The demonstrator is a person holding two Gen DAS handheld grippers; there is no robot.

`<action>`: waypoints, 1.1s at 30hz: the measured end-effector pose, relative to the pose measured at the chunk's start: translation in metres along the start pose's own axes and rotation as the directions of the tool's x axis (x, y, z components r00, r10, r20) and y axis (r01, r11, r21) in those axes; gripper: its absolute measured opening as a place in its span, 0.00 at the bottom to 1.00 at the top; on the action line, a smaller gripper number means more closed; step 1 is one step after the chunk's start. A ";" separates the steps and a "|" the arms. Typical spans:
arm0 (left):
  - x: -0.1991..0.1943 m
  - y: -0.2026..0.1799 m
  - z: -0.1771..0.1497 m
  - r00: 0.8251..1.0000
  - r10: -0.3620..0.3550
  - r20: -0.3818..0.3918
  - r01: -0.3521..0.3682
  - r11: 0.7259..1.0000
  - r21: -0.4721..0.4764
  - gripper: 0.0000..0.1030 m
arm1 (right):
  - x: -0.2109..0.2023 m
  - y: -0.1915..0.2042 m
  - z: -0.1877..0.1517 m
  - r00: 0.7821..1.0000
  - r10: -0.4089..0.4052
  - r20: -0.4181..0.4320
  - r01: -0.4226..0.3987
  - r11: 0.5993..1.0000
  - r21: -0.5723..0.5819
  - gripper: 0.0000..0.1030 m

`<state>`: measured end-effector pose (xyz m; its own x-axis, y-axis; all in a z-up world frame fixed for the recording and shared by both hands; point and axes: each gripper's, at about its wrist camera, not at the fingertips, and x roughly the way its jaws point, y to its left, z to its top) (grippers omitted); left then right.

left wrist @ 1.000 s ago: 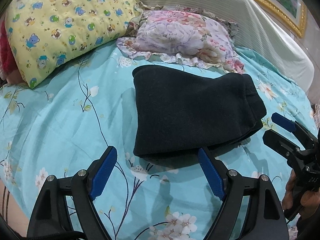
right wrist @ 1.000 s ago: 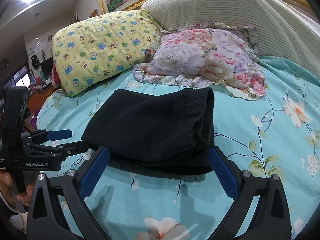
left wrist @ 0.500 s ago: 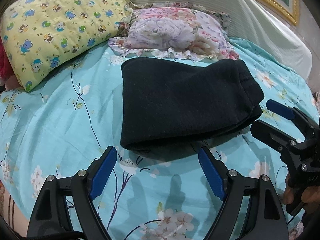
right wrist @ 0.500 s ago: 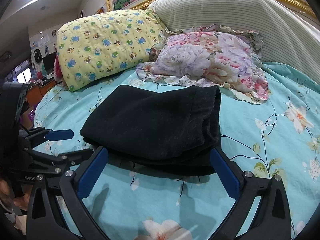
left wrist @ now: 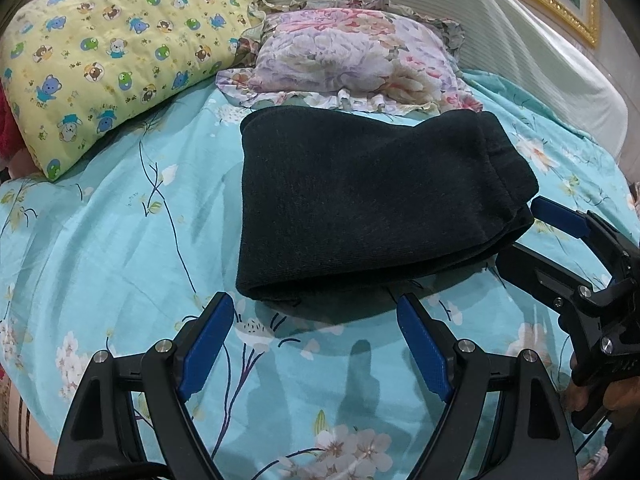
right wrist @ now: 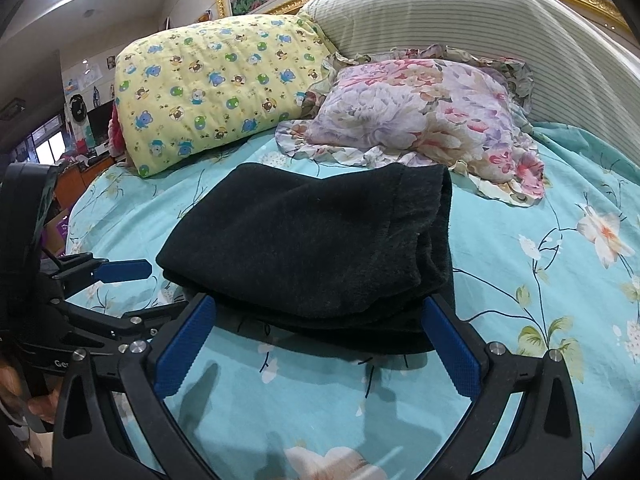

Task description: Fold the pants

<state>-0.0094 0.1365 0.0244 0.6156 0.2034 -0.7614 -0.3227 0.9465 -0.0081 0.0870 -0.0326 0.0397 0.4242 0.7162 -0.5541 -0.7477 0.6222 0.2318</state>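
Observation:
The black pants [left wrist: 360,204] lie folded into a thick rectangle on the turquoise floral bedsheet [left wrist: 112,240]; the same bundle of pants [right wrist: 312,248] fills the middle of the right wrist view. My left gripper [left wrist: 316,304] stands open just in front of the bundle's near fold, holding nothing. My right gripper [right wrist: 320,312] is open too, its blue pads at the bundle's near edge with no cloth pinched. The right gripper [left wrist: 532,232] shows at the right of the left wrist view, and the left gripper [right wrist: 136,284] at the left of the right wrist view.
A yellow bear-print pillow [left wrist: 108,60] and a pink floral pillow [left wrist: 352,56] lie just behind the pants. A striped padded headboard [right wrist: 460,20] stands behind them. A hand [left wrist: 592,396] holds the right gripper. Room furniture [right wrist: 76,136] shows past the bed's left edge.
Both grippers have moved forward, closer to the folded pants, and stayed open. The pants have not shifted on the bed.

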 end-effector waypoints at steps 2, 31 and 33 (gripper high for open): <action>0.000 0.000 0.000 1.000 0.000 0.002 0.000 1.000 -0.003 0.82 | 0.001 0.000 0.000 1.000 -0.001 0.001 0.001 1.000 -0.004 0.99; -0.010 0.001 0.002 0.999 -0.005 0.047 0.006 1.000 -0.013 0.82 | 0.000 0.000 0.003 1.000 0.000 0.026 0.000 1.000 0.006 0.99; -0.011 0.001 0.002 0.999 -0.006 0.050 0.006 1.000 -0.012 0.82 | 0.000 0.000 0.003 1.000 -0.001 0.027 0.000 1.000 0.007 0.99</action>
<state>-0.0144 0.1356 0.0341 0.6524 0.2101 -0.7282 -0.3274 0.9447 -0.0207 0.0890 -0.0319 0.0423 0.4381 0.7241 -0.5327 -0.7440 0.6247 0.2373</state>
